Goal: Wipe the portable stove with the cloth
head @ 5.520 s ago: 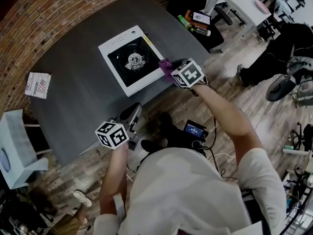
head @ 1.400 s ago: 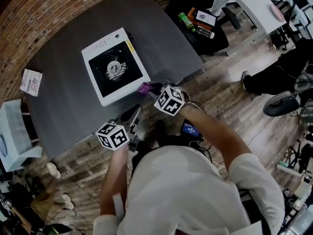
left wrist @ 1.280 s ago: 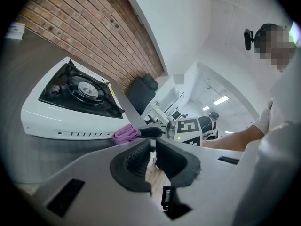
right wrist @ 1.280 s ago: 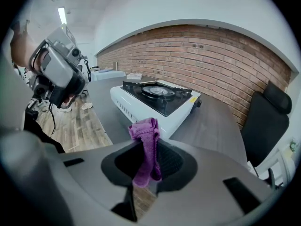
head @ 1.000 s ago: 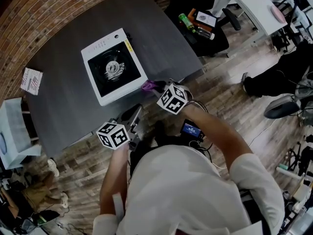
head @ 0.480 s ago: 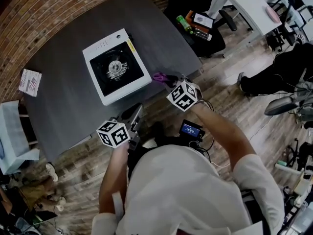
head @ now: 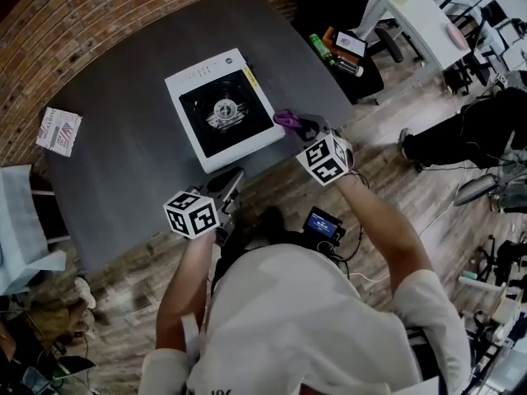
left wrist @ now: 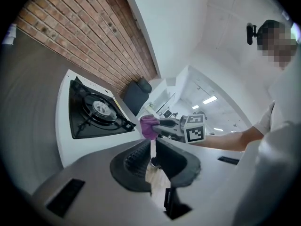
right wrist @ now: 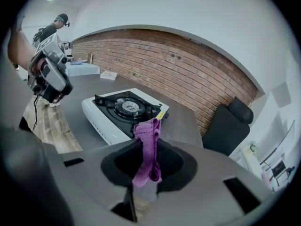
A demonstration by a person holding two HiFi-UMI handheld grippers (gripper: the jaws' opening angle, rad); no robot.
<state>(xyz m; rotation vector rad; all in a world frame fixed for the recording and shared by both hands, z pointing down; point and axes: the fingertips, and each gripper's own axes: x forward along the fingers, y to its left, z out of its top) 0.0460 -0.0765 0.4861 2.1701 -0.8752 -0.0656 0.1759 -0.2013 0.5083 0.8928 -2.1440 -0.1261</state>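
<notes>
A dark grey surface (head: 123, 167) stands against a brick wall (head: 82, 23), with wooden floor (head: 387, 179) beneath you. At the far left of the surface lies a small printed paper packet (head: 59, 128). Your left gripper (head: 233, 178) hangs at the near edge of the surface, just short of the stove. Its jaws are drawn almost together with only a thin slit between them, and they hold nothing. The white portable stove (head: 226, 115), with its black burner top, sits square in the middle of the surface. Just beside its right-hand corner is the purple cloth (head: 287, 120), bunched up and pinched between the jaws of your right gripper (head: 308, 127). A loose end of the cloth droops down behind the pads. You cannot tell whether the cloth touches the stove.
</notes>
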